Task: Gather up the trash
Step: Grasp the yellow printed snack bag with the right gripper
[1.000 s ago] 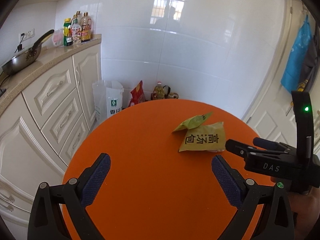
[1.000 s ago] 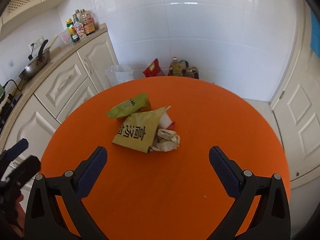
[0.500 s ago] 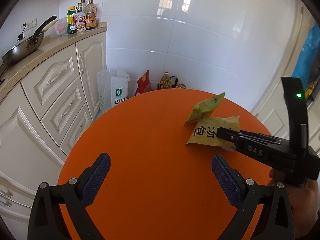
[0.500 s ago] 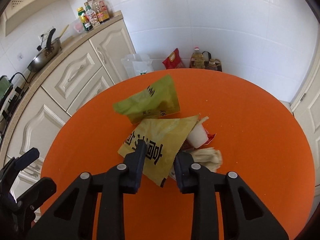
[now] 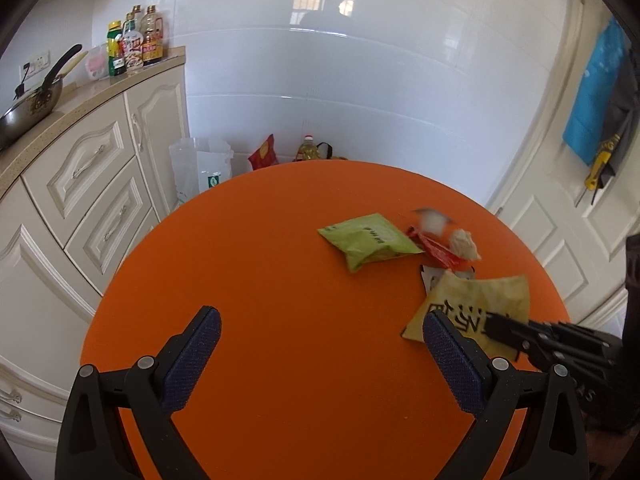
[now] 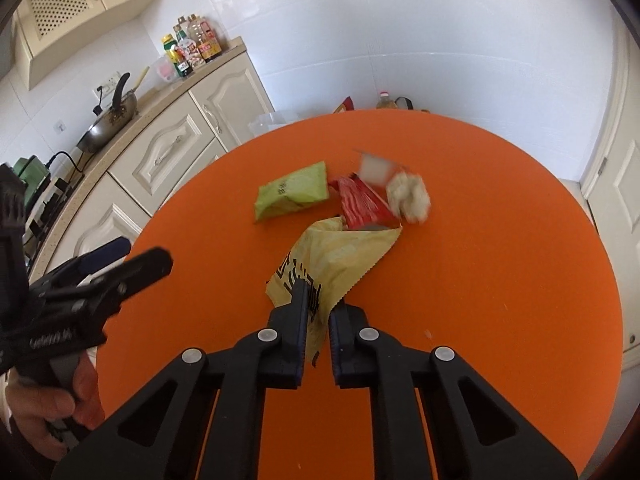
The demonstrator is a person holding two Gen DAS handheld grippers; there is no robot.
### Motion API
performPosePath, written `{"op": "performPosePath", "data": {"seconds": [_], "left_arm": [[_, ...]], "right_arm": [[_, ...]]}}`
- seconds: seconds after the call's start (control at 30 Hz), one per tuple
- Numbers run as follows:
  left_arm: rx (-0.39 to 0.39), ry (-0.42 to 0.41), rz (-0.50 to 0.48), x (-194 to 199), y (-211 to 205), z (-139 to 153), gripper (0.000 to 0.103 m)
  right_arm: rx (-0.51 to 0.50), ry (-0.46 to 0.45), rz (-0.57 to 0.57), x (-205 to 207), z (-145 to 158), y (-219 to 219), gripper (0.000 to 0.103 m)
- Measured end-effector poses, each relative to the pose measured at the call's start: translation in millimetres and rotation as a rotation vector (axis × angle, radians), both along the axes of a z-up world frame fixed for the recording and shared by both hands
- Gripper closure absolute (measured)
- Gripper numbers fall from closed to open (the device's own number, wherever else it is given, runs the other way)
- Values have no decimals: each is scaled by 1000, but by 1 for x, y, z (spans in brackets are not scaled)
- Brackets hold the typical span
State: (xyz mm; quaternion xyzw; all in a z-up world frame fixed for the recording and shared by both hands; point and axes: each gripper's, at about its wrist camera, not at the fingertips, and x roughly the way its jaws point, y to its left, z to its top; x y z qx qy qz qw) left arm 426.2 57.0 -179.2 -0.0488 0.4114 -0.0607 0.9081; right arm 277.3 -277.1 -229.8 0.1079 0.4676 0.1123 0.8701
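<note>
Yellow crinkled wrapper [image 6: 340,256], black lettering, pinched in right claw [image 6: 318,312]; left claw [image 5: 320,356] wide open.

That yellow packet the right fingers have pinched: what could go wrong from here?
The right gripper holds the yellow packet only by one corner, so it might slip or tear. Its far edge lies against the red wrapper and crumpled tissue, so pulling could scatter them across the orange table.

Yellow packet [image 6: 340,256] crumpled, lifted at one end; green packet [image 6: 294,194], red wrapper [image 6: 360,204], paper wad [image 6: 408,196] lie beyond
</note>
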Motion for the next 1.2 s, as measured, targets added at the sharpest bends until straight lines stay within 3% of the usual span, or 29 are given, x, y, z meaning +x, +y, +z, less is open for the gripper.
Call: {"op": "performPosePath", "data": {"seconds": [0.17, 0.3, 0.33, 0.43, 0.47, 0.73, 0.8, 0.87, 1.0, 1.07, 1.2], "left_arm": [[26, 5, -32, 6, -14, -10, 4], [33, 15, -30, 10, -19, -16, 4], [33, 17, -29, 9, -19, -16, 4], [40, 20, -21, 9, -18, -18, 4], [43, 21, -19, 9, -18, -19, 4], [45, 21, 0, -9, -23, -19, 4], [41, 22, 5, -12, -21, -19, 4], [46, 22, 11, -14, -19, -18, 4], [52, 29, 24, -14, -18, -20, 4], [52, 33, 25, -13, -18, -21, 4], [54, 33, 23, -13, -20, -21, 4]], "right_arm": [[43, 33, -2, -20, -10, -18, 94], [-2, 63, -5, -18, -18, -20, 83], [-32, 68, -10, -17, -20, -20, 74], [-62, 58, -15, -19, -20, -18, 29], [-62, 44, -16, -20, -17, -19, 23], [-148, 19, 88, 11, -16, -1, 12], [-145, 45, 117, 22, -27, 6, 12], [-118, 54, 137, 28, -35, 13, 26], [-90, 26, 149, 24, -34, 14, 43], [-94, 28, 163, 20, -33, 14, 59], [-98, 31, 175, 7, -29, 14, 64]]}}
